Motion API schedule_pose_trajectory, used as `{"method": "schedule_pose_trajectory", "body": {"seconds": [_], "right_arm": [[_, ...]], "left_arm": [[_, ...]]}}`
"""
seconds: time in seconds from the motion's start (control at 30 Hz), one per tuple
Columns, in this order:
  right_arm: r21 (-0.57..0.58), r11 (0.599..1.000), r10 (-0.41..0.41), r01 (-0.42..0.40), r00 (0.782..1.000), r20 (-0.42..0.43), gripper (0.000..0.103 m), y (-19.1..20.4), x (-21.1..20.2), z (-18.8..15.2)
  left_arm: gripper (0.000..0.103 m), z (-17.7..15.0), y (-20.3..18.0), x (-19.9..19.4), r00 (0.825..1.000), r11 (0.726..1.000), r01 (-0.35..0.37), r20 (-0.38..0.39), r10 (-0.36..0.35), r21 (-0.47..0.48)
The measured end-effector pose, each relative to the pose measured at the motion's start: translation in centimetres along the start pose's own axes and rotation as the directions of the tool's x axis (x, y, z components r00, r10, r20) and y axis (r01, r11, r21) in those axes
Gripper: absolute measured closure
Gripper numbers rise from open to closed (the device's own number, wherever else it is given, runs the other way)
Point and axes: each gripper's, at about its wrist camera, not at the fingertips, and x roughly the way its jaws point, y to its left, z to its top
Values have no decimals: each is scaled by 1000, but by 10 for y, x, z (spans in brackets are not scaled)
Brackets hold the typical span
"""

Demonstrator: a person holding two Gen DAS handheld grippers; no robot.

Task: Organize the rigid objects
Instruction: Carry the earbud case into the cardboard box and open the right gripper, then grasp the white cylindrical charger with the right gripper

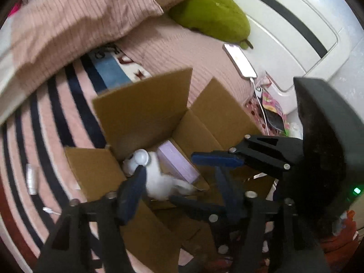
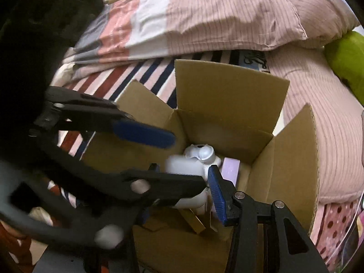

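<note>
The cardboard box (image 2: 229, 104) sits open on the bed, holding a white toy (image 2: 200, 157) and lilac case (image 2: 231, 170). Both the left gripper (image 1: 177, 182) and right gripper (image 2: 182, 177) gape wide above it, holding nothing; a small wrapped item (image 1: 31, 178) on the bedspread looks left to pack.

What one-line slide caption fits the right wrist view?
Both grippers reach into an open cardboard box on a striped bed, over white plastic items and a lilac box.

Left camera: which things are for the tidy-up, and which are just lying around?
For the job: cardboard box, white plastic object and purple box inside it.
Just lying about: green plush toy, phone, pink striped duvet.
</note>
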Motion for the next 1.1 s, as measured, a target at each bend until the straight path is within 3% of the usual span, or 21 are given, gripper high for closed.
{"method": "schedule_pose_trajectory", "body": {"seconds": [0.17, 0.3, 0.4, 0.53, 0.63, 0.77, 0.93, 1.1], "right_arm": [[-36, 999, 7, -4, 997, 83, 52, 21, -19, 2], [-127, 989, 92, -71, 982, 163, 52, 71, -32, 10], [-197, 974, 147, -113, 974, 171, 51, 115, -23, 19], [-232, 959, 195, -163, 973, 120, 50, 163, 14, 28], [-185, 960, 228, -212, 971, 72, 48, 182, 56, 34], [-113, 978, 183, -174, 980, 75, 45, 187, 116, 45], [57, 990, 125, -130, 988, 91, 45, 165, 190, 73], [195, 974, 98, -117, 990, 103, 45, 136, 234, 89]], "left_arm": [[36, -20, 17, -60, 991, 998, -52, 124, 54, -22], [36, -56, 53, -117, 960, 984, -150, 222, 168, -98], [36, -88, 84, -145, 935, 964, -207, 258, 245, -165], [36, -127, 128, -164, 913, 940, -228, 280, 297, -255], [36, -156, 156, -164, 901, 919, -250, 273, 336, -305], [36, -186, 188, -159, 896, 903, -253, 267, 354, -348], [36, -205, 215, -148, 898, 887, -254, 247, 365, -386], [36, -213, 229, -138, 901, 878, -264, 223, 373, -400]]}}
